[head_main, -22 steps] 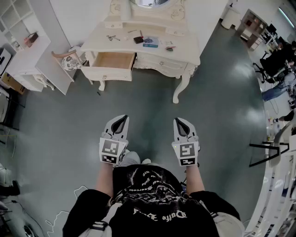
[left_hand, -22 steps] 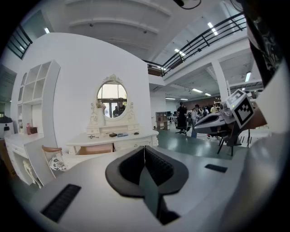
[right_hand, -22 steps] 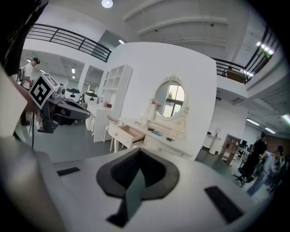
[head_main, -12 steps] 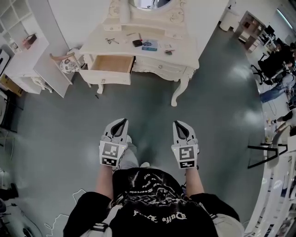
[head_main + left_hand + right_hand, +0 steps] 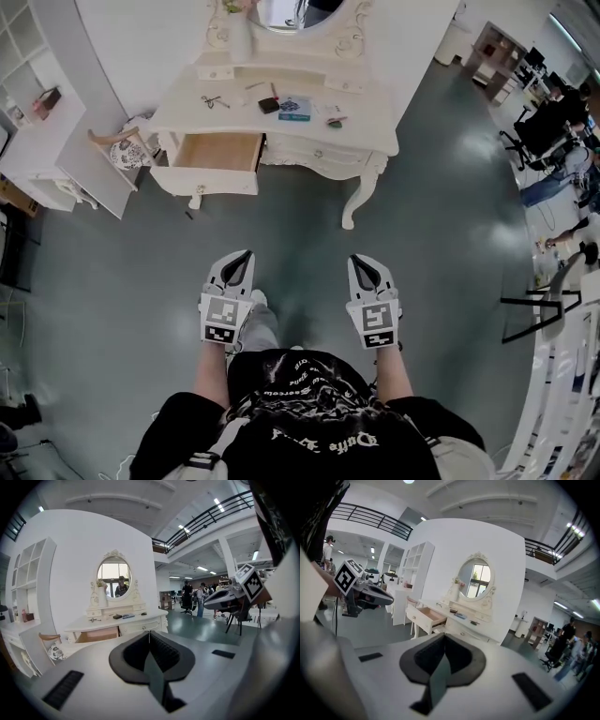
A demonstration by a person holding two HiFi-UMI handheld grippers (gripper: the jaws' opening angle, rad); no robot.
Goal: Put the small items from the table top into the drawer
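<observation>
Both pairs of jaws are pressing together with nothing between them, the left gripper and the right gripper hanging side by side, well apart from the white table. The small items, a dark box, a blue booklet and some tiny bits, are lying near the middle of its back edge. The drawer is standing open under the left front edge, showing pale wood. A chair with a patterned cushion is sitting just beside the left end, and grey floor is stretching between grippers and table.

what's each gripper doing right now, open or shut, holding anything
Left gripper: shut, holding nothing.
Right gripper: shut, holding nothing.
</observation>
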